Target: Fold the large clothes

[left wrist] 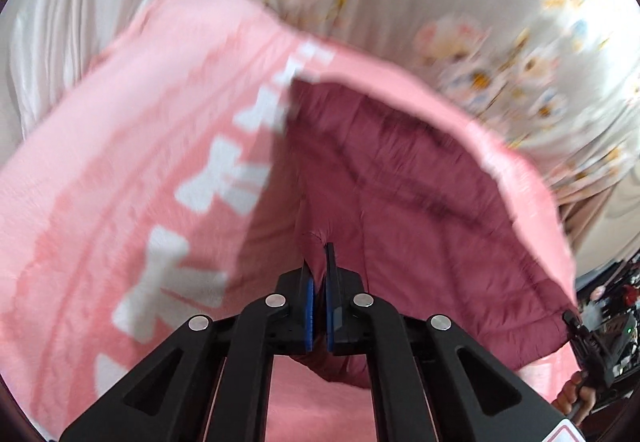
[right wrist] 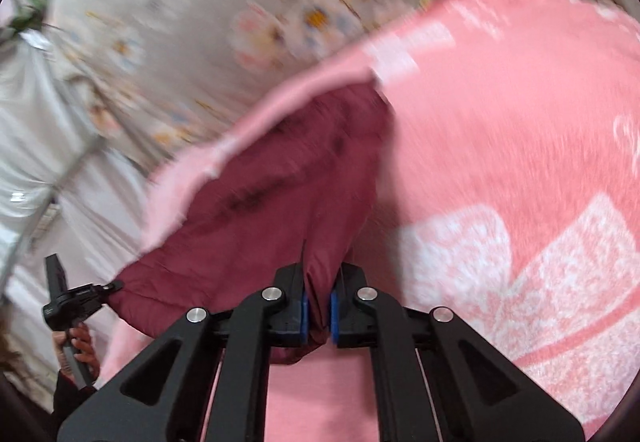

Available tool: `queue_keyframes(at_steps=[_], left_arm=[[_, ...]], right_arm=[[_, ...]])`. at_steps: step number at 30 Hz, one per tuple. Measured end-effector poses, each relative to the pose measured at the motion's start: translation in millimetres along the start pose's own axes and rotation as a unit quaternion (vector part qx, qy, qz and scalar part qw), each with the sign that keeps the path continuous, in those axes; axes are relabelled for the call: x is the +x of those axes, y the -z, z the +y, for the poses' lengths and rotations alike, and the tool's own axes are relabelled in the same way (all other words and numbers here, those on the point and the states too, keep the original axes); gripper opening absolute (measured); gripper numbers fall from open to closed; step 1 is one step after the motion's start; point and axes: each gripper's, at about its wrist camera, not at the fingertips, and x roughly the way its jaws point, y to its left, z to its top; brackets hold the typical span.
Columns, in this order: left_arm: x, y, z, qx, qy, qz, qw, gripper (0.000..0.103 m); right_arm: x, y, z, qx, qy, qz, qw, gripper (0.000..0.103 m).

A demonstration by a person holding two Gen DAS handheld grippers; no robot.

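Maroon garment [left wrist: 400, 182] hanging in the air between both hand-held grippers, over a pink blanket [left wrist: 120, 162] with white bow prints. Quilted-looking, slick fabric, probably a padded jacket; type hard to tell through motion blur.

Left hand-held gripper [left wrist: 319, 282] closing on a bunched fold of garment, blue pads [left wrist: 309, 314] pinching cloth between them. Right hand-held gripper [right wrist: 319, 290] likewise clamping a thicker wad of the same garment. Each one also showing small in the other's view, at the garment's far corner [left wrist: 576, 322] [right wrist: 80, 298].

Risks, judging from here:
- Slipping out: slick shell plus small pinch area, bulk weight pulling down. Fast swing (heavy blur) adding load.
- Uneven fold: grips looking bunched rather than at clean corners, so edges likely landing misaligned.
- Grabbing only one layer: lining or shell separating, garment ballooning instead of folding flat.
- Snagging blanket pile on landing, dragging blanket along with the garment.
- Losing tension between grippers, middle sagging and creasing first.

Counting:
- Garments: one.
- Hand-held grippers: two, both gripping it.
- Blankets: one pink.
- Floral sheet [right wrist: 280, 22] behind: one, pale with yellow and blue flowers.
- Bow prints: several down the blanket, exact number not countable in blur.
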Motion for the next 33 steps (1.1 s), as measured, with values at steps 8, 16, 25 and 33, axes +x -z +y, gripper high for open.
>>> queue_keyframes(at_steps=[8,16,25,33], left_arm=[[-75,-42,-14,-0.021,0.033,-0.106,0.9936,0.002],[17,-135,-56,0.045,-0.067,-0.113,0.9903,0.002],[185,-177,-61,0.064,-0.180,-0.050,0.9803,0.003],[279,-156,-26,0.053,-0.211,0.022,0.9757,0.013]], right_arm=[[-56,-53,42,-0.047,-0.050,-0.129,0.989,0.006],[50,-155,45,-0.021,0.019,-0.123,0.992,0.006],[199,-169,-6,-0.004,0.144,-0.034,0.989,0.006],[262,-145,-40,0.015,0.191,0.008,0.981,0.009]])
